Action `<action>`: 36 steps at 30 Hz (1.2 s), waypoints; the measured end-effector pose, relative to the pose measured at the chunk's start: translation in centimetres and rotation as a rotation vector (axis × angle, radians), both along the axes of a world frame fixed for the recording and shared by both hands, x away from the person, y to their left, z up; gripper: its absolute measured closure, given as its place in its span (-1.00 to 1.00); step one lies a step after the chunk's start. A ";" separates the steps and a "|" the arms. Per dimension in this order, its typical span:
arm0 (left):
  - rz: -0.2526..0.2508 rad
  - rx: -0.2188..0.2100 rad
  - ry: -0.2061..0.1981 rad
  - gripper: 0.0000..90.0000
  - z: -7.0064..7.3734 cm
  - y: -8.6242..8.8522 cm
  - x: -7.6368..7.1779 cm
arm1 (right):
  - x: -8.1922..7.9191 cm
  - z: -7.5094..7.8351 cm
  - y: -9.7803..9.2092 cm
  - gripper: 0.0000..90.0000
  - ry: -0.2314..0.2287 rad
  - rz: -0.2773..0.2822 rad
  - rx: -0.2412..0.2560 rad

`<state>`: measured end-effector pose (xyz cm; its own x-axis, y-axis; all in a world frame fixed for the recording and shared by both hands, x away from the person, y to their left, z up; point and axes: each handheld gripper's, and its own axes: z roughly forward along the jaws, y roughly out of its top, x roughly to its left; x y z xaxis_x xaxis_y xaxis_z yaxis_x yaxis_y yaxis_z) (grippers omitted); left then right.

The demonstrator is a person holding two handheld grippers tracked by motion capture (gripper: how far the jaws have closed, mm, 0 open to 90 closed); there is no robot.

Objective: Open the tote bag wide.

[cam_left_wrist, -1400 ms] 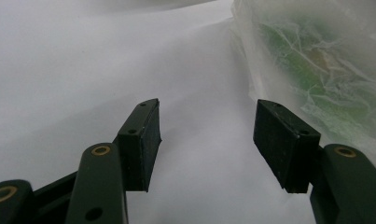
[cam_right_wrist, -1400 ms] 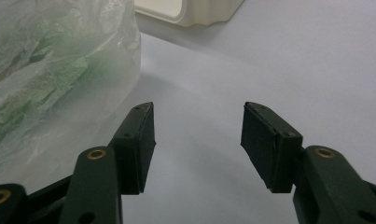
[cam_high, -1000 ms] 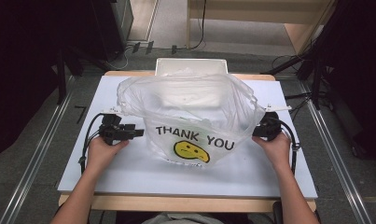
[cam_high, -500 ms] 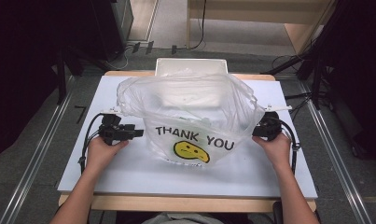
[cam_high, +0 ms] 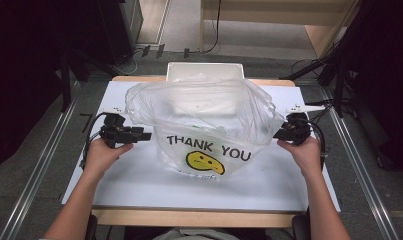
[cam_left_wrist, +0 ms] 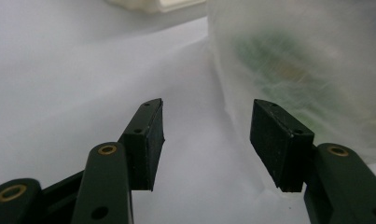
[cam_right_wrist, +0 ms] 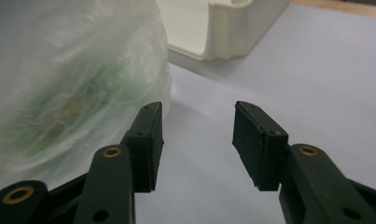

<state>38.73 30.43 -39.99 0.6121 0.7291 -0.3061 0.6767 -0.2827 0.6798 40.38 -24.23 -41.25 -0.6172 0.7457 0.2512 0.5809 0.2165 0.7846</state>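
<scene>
A translucent plastic bag (cam_high: 204,122) printed "THANK YOU" with a yellow smiley stands puffed up in the middle of the white table (cam_high: 139,180). My left gripper (cam_high: 148,135) sits just off the bag's left side, open, nothing between its jaws. In the left gripper view the bag (cam_left_wrist: 307,70) rises to the right of the open gripper (cam_left_wrist: 206,137); something green shows blurred through the film. My right gripper (cam_high: 277,135) rests at the bag's right edge, open as well. In the right gripper view the bag (cam_right_wrist: 69,79) bulges at the left beside the empty gripper (cam_right_wrist: 197,140).
A white plastic bin (cam_high: 204,72) stands at the table's far edge behind the bag; its corner (cam_right_wrist: 232,28) shows in the right gripper view. Black cables trail from both grippers. Floor rails run along both sides of the table.
</scene>
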 end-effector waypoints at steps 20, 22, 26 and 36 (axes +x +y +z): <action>-0.059 -0.015 -0.071 0.63 9.0 3.2 3.2 | 0.7 10.1 -2.8 0.59 -0.143 0.087 0.086; -0.050 -0.003 -0.087 0.75 10.2 3.5 3.5 | 0.5 11.3 -2.8 0.65 -0.156 0.091 0.098; -0.053 -0.006 -0.132 0.92 12.7 3.8 3.6 | 0.3 13.4 -2.5 0.74 -0.166 0.106 0.111; -0.125 -0.043 -0.197 0.94 17.8 1.6 2.5 | -0.3 18.2 -0.3 0.87 -0.229 0.158 0.033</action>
